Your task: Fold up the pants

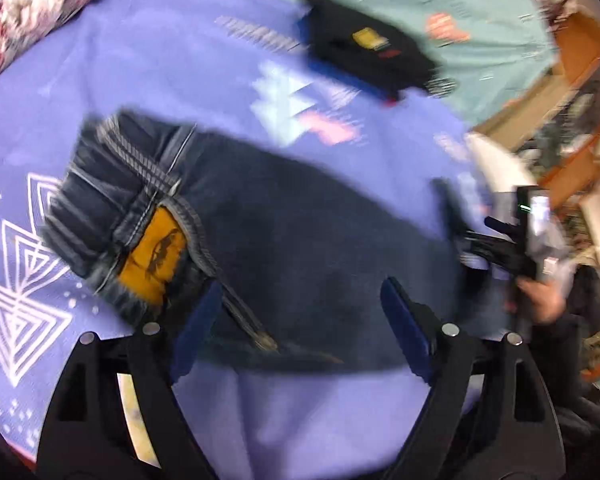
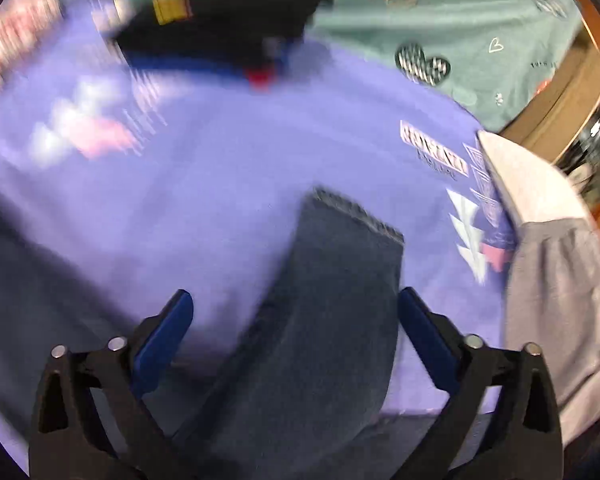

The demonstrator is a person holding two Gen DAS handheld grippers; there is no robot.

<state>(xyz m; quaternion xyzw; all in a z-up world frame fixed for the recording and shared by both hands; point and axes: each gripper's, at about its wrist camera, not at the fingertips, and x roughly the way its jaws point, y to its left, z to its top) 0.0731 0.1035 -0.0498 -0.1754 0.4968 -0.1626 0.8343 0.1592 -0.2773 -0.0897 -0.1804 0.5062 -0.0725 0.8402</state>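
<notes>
While both blue-padded black grippers hang over a lavender printed bedsheet, neither grips anything: the left gripper has its jaws spread wide above the dark blue denim pants, and the right gripper has its jaws equally wide, straddling one pant leg. In the left wrist view the pants' long axis runs from the waistband with its mustard leather patch at 9 o'clock toward 3 o'clock. In the right wrist view the leg points to 12 o'clock, its stitched hem farthest away. A black folded garment lies at 12 o'clock, well apart from the pants.
</notes>
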